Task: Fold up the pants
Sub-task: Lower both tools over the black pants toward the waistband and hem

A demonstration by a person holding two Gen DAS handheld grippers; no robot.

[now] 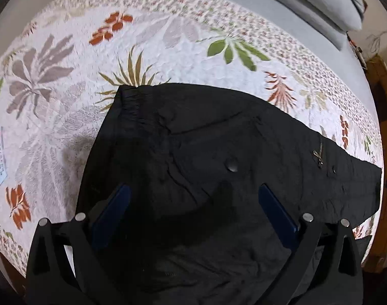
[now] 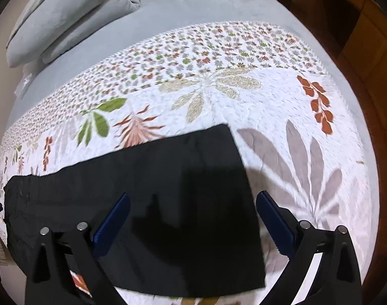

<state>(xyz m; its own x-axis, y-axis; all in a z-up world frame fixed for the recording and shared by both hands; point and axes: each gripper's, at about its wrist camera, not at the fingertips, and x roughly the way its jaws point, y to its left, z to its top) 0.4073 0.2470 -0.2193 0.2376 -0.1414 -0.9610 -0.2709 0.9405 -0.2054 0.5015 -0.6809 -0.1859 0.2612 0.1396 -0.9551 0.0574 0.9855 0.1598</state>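
The black pants lie flat on a floral quilt spread over a bed with a grey sheet. They run as a long dark band across the near part of the quilt.

In the left wrist view the elastic waistband sits at the far left of the garment, with a round snap near the middle and a metal zipper pull toward the right. The left tongs hang over this waist end, their 2 blue pads spread wide and holding nothing. Whether the tips touch the fabric cannot be told.

In the right wrist view the leg end of the pants has a straight cut edge running from far to near. The right tongs are also spread wide and pinch nothing; the left pad is over the black cloth and the right pad is over bare quilt just past that edge.

A folded grey duvet rests at the far left of the bed in this view, well apart from the pants. A wooden cabinet stands beyond the bed at the far right.
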